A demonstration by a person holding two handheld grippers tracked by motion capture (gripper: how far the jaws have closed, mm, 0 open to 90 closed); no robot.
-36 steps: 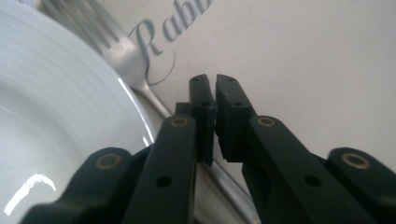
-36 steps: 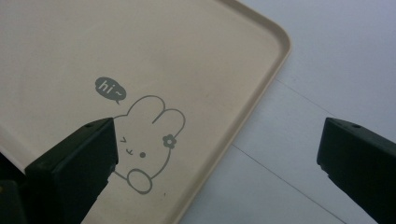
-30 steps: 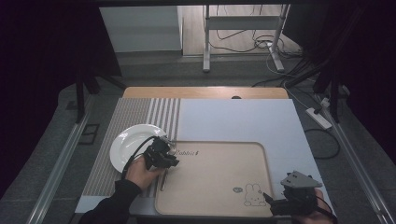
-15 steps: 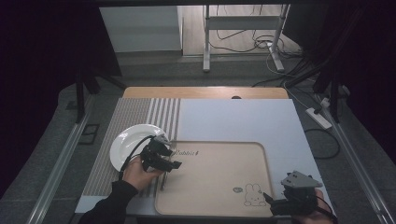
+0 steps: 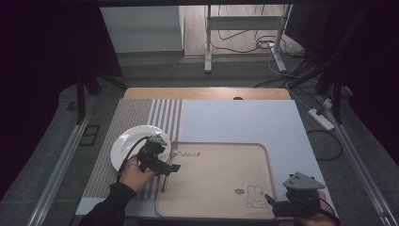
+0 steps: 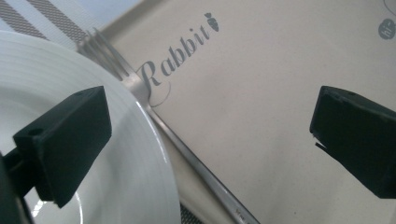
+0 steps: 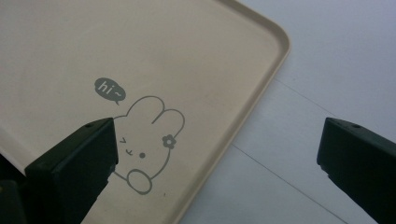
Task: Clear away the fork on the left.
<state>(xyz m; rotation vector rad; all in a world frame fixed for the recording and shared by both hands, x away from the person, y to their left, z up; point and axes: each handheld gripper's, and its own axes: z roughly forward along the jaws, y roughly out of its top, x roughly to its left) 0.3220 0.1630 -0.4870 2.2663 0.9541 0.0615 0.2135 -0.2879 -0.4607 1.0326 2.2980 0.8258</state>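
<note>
Steel fork (image 6: 187, 140) | lies between open jaws (untouched) | left gripper (image 5: 173, 167)

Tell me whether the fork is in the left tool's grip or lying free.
Free. The left tool has just been opening; its jaws stand wide, with the fork lying between them, untouched, along the tray edge beside the plate.

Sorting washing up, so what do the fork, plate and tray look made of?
Fork: metal, probably stainless steel, brushed grey sheen.
Plate: likely glazed ceramic, glossy white with ridged rings.
Tray: matte beige, perhaps plastic or melamine, printed rabbit.
</note>
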